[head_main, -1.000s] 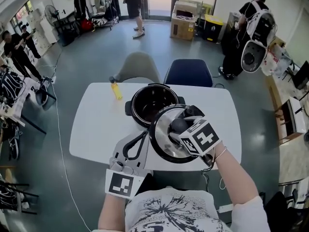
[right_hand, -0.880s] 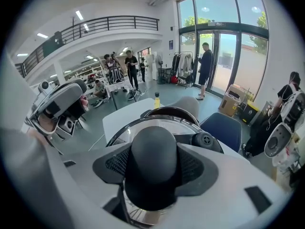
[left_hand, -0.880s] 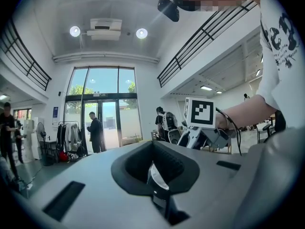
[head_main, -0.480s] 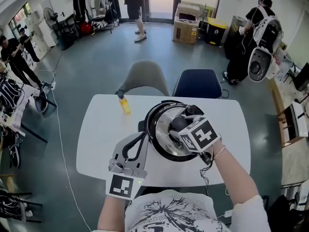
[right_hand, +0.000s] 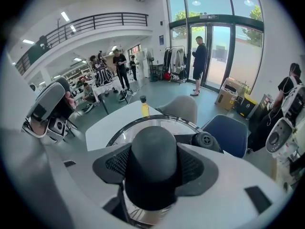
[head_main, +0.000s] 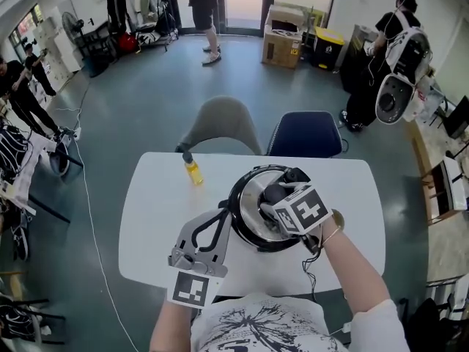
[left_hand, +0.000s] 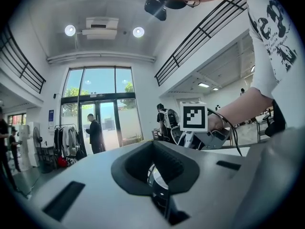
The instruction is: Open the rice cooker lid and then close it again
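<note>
The rice cooker's round steel lid (head_main: 249, 211) lies over the cooker in the middle of the white table (head_main: 154, 211), hiding the pot. My right gripper (head_main: 273, 194) points down at it, shut on the lid's black knob (right_hand: 152, 156), which fills the space between the jaws. A black valve (right_hand: 205, 140) sits on the lid behind the knob. My left gripper (head_main: 224, 216) lies level, its fingertips together at the lid's left rim. Through the gap between its pads a sliver of shiny rim (left_hand: 153, 174) shows. Whether it pinches the rim I cannot tell.
A small yellow bottle (head_main: 193, 171) stands on the table at the back left of the cooker. A grey chair (head_main: 220, 127) and a blue chair (head_main: 304, 134) are at the far edge. Several people, boxes and clothes racks are farther off on the floor.
The lid, held by its knob, went from in front of the open pot to over it, so the dark inside is now covered. The left gripper moved along beside it.
</note>
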Available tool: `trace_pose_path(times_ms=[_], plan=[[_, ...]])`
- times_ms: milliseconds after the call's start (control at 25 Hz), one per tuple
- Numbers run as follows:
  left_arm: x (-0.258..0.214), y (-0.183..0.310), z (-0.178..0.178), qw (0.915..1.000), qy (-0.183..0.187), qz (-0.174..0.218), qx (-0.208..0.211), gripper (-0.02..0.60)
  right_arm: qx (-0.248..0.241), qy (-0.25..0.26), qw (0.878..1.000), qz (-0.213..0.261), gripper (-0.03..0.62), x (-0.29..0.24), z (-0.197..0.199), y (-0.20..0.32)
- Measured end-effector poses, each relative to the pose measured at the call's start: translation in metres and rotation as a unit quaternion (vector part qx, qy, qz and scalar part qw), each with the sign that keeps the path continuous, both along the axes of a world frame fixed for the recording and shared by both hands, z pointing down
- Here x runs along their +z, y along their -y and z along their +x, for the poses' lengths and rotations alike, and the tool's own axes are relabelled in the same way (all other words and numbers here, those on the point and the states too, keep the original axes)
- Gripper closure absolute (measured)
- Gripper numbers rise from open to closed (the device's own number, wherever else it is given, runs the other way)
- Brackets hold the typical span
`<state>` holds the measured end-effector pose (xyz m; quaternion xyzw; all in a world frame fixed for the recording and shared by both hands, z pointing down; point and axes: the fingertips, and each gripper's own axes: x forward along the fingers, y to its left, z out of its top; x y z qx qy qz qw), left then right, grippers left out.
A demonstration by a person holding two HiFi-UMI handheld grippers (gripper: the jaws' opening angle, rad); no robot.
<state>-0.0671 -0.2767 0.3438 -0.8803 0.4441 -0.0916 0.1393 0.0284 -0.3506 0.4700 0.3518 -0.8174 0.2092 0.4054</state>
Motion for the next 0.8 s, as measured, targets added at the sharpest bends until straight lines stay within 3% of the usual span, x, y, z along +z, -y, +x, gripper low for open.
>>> trace_pose_path(times_ms=[480,800], plan=[[0.012,0.020,-0.006,0.9999,-0.013,-0.008,0.000,0.568,0.005,-0.004,1.000,-0.015,0.296,0.016,-0.010,0.014],[0.008,0.013,0.004,0.9999,-0.011,-0.006,0.002,0.568,-0.002,0.000,1.000,0.001,0.290,0.015,-0.008,0.012]])
